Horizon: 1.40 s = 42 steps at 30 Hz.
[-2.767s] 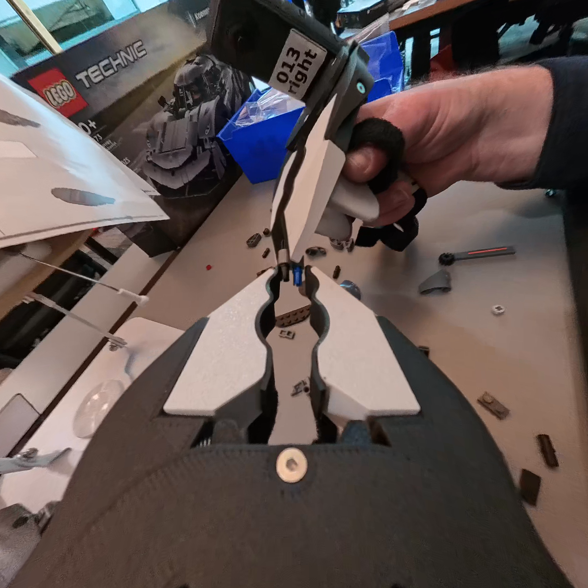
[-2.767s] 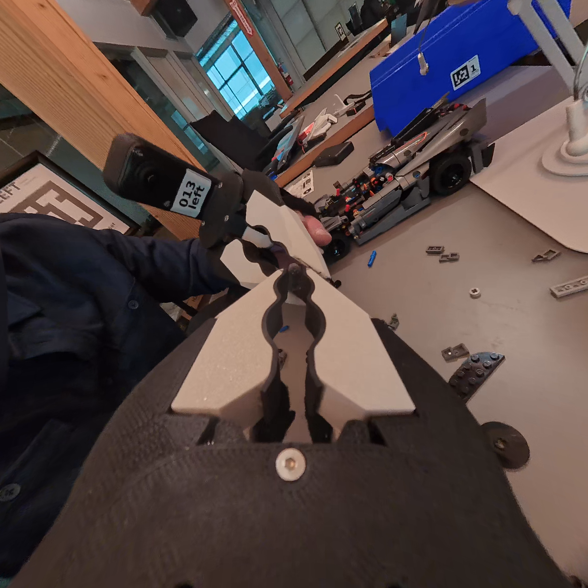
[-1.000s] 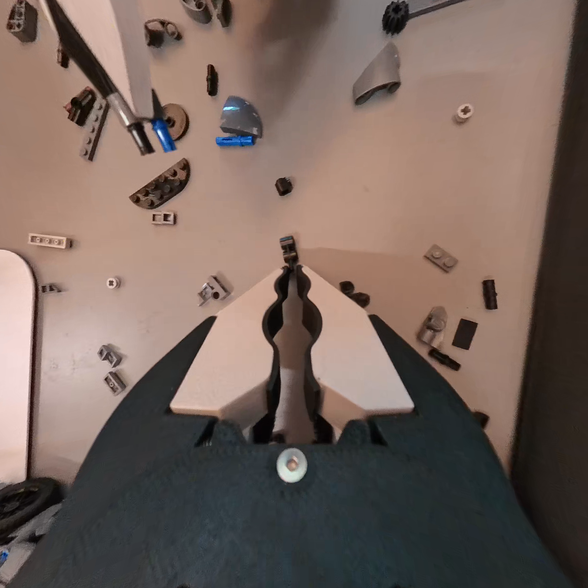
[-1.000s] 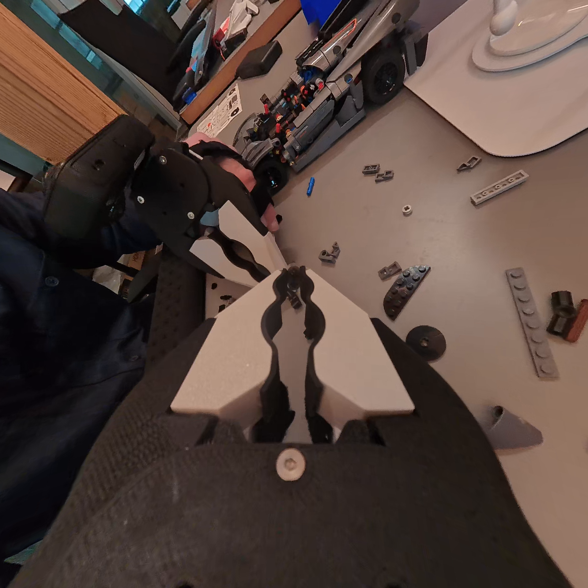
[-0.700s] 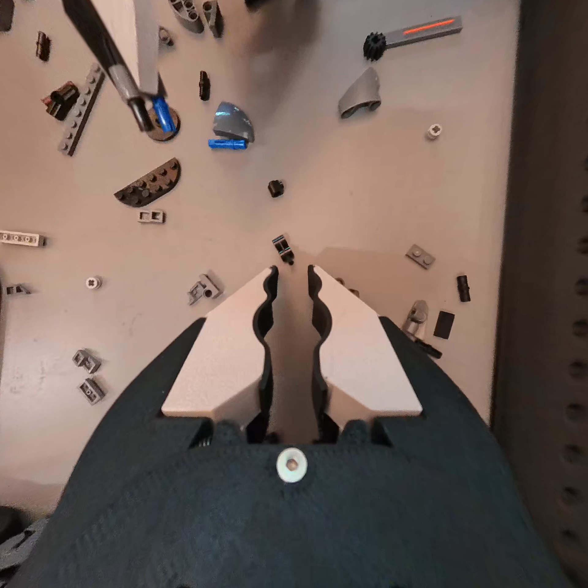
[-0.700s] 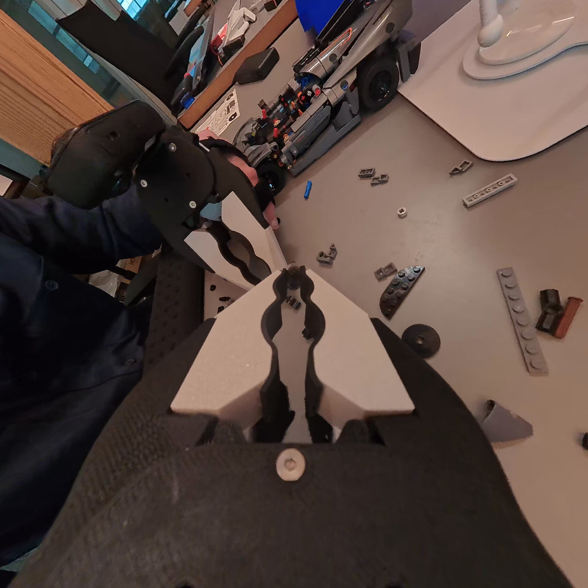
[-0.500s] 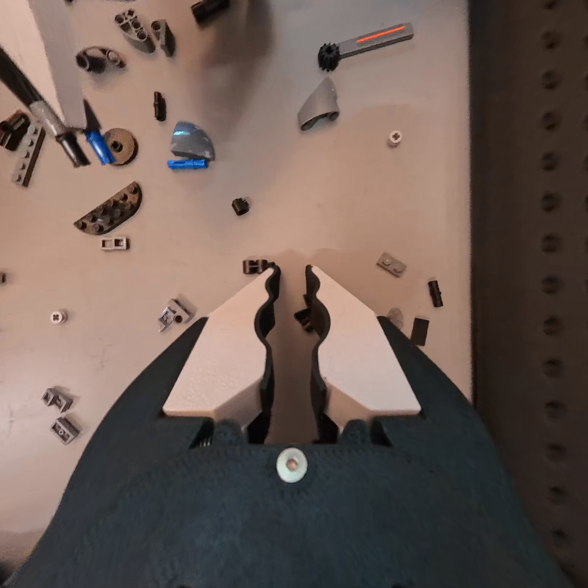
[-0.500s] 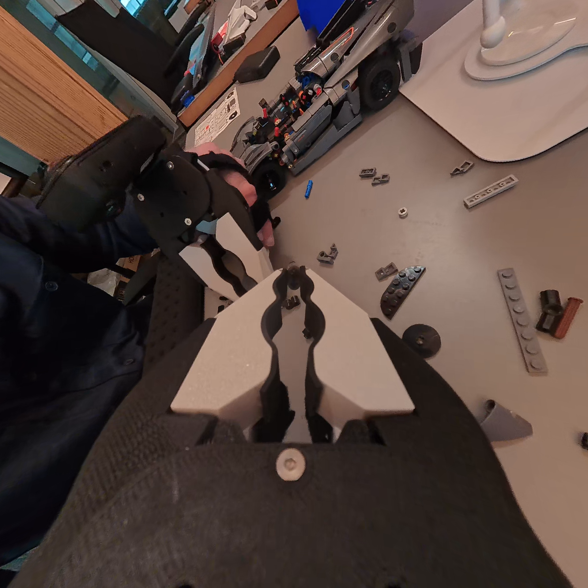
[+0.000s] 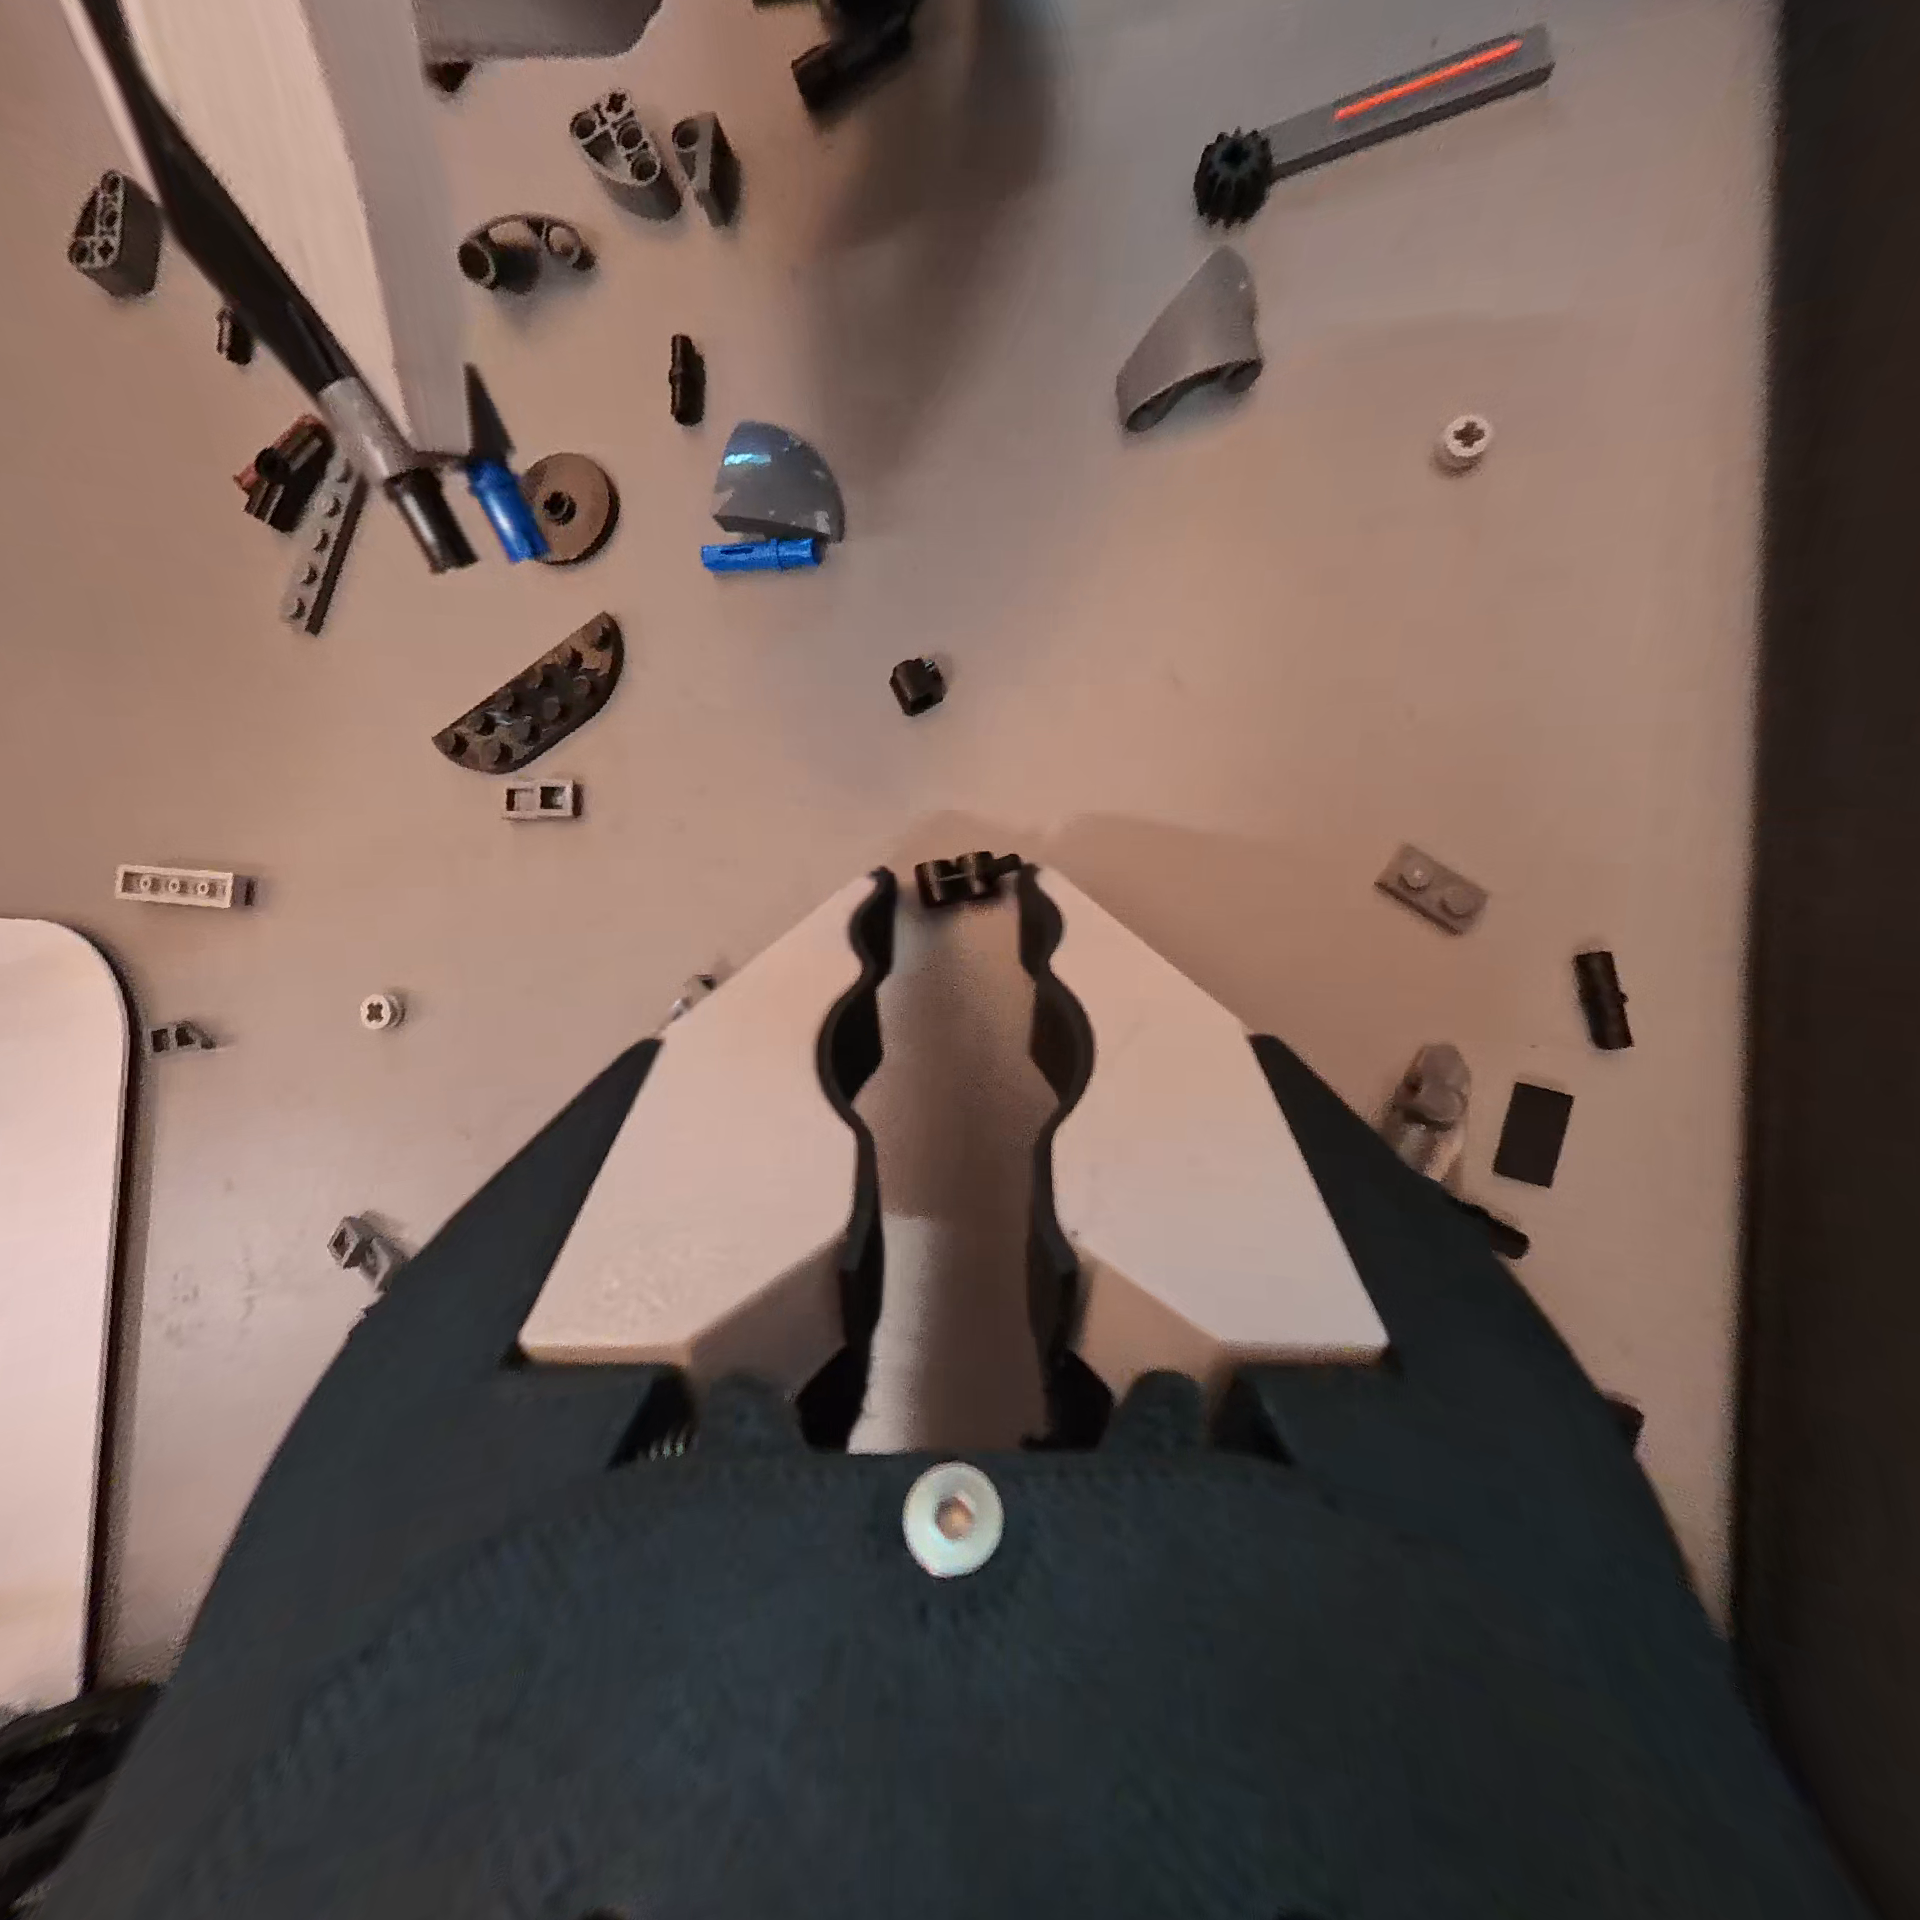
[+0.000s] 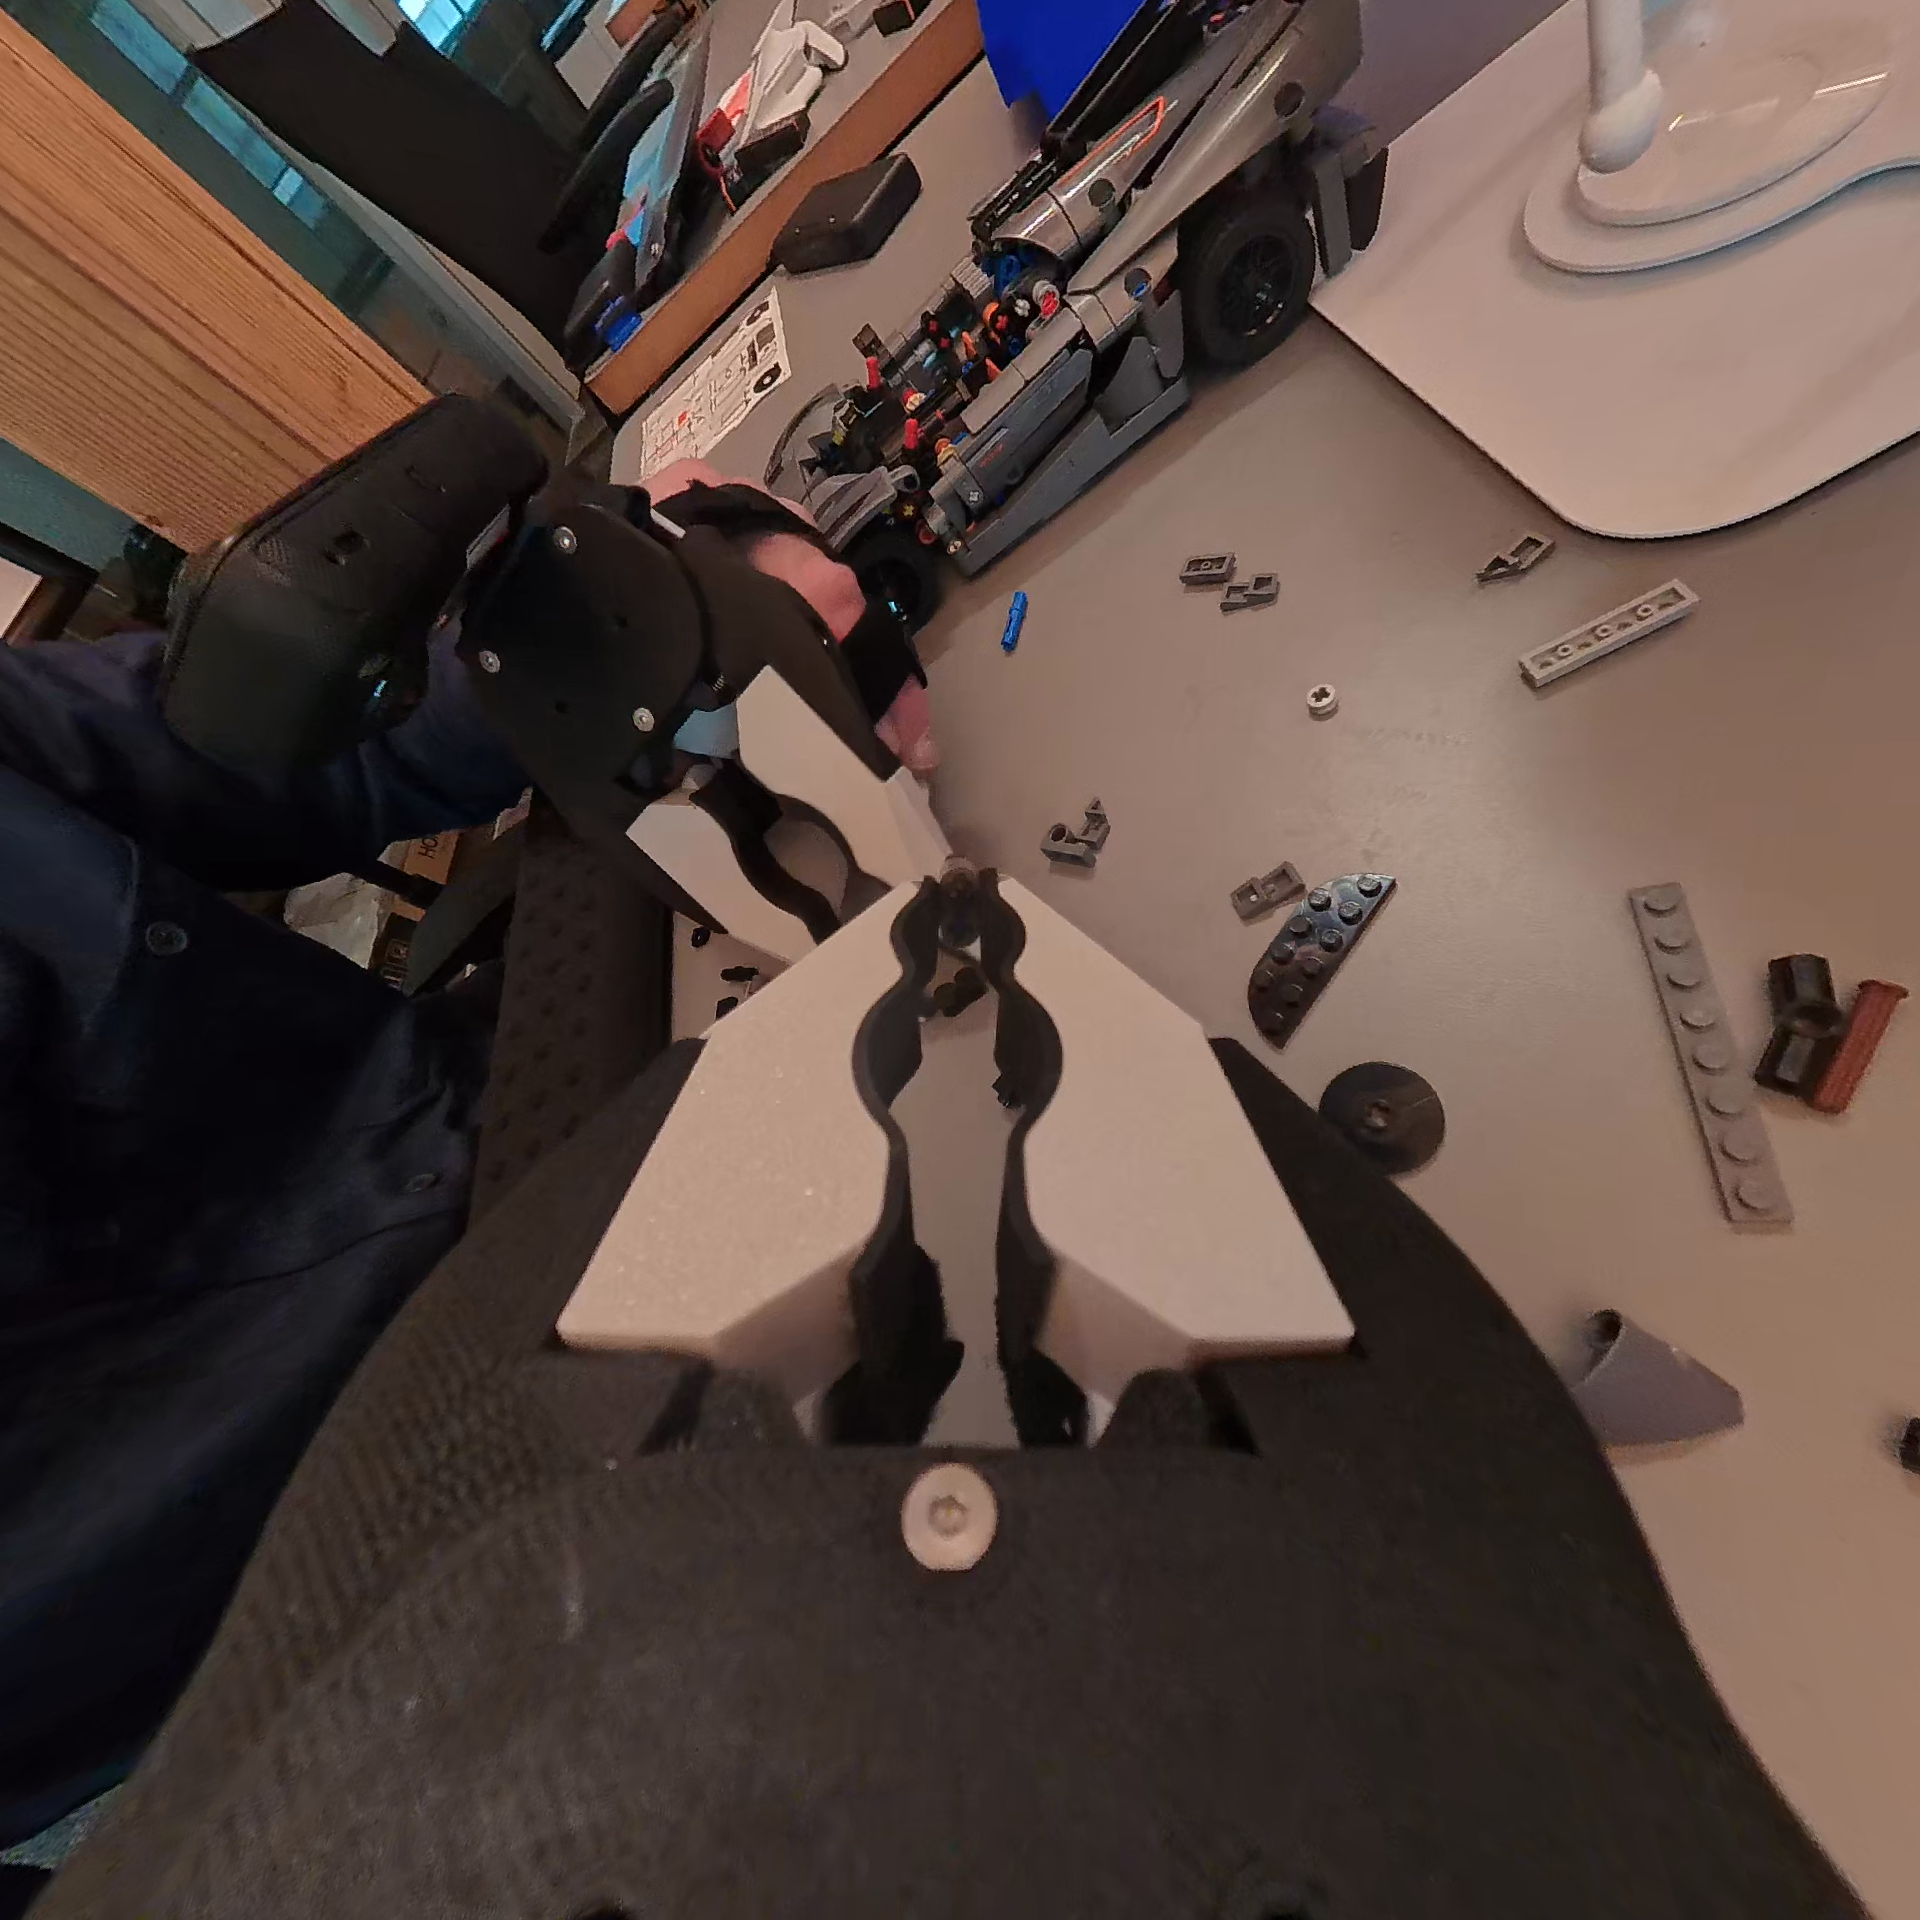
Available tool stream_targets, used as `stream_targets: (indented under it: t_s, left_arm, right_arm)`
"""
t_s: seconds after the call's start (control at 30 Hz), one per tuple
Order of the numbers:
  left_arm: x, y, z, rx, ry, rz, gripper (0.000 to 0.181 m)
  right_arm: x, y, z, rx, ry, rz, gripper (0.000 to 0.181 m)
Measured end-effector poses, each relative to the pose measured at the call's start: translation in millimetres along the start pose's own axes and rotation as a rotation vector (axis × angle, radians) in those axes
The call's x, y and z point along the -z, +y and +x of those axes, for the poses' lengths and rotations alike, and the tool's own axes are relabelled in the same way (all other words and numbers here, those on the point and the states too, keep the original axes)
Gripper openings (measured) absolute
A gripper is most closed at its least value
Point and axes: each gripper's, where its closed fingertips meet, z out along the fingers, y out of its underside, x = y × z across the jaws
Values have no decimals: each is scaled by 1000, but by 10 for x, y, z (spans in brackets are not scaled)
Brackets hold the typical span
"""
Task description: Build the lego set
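Left hand-held gripper [image 9: 951, 883] points straight down at the grey surface [image 9: 1143, 644], jaws parted a moderate gap. A small black connector piece [image 9: 961, 878] lies between the two fingertips, crosswise; whether the tips touch it cannot be told.

Right hand-held gripper [image 10: 956, 888] has its jaws drawn nearly together at the tips on a small assembly: a black pin [image 9: 426, 514] and a blue pin [image 9: 504, 504] stick out past its tips in the left wrist view, off to the upper left of the left gripper. Just beyond those pins on the surface sits a dark round disc [image 9: 566, 509].

Loose parts ahead of the left gripper: black half-round studded plate [image 9: 530, 712] to the left, a small black bush [image 9: 917, 686] straight ahead, farther on a dark blue curved shell [image 9: 779, 483] with a second blue pin [image 9: 758, 556] touching its near edge. A grey curved panel [image 9: 1190, 348] and a black gear on a grey beam with a red stripe [image 9: 1371, 109] lie far ahead to the right. A grey two-stud plate [image 9: 1429, 888] sits right of the tips.

From the right wrist view, the partly built grey car model [image 10: 1070, 343] stands far beyond the left gripper, beside a white mat [image 10: 1662, 416]. A long grey studded plate [image 10: 1709, 1049] lies to the right of the right gripper.
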Motion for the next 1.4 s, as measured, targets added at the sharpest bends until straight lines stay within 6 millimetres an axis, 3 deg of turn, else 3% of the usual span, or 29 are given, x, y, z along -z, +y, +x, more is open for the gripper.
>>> stream_targets:
  t_s: [0.17, 0.3, 0.57, 0.77, 1.4]
  left_arm:
    - [-27, -23, 14, 1, -6, 6, 14]
    - [30, -24, -165, -49, -132, 4, 13]
    - [628, -392, -541, -142, -485, 211, 13]
    - [845, -525, -569, -221, -612, 267, 13]
    - [952, -562, -616, -348, -768, 207, 13]
  right_arm:
    - [-16, 10, 1, 0, -2, -6, 5]
    - [-11, -30, -3, 12, 5, 14, 5]
    - [-37, -321, -248, 41, -63, 176, 5]
    - [-89, -386, -311, 19, -86, 222, 5]
    - [-81, -454, -330, -47, -111, 280, 5]
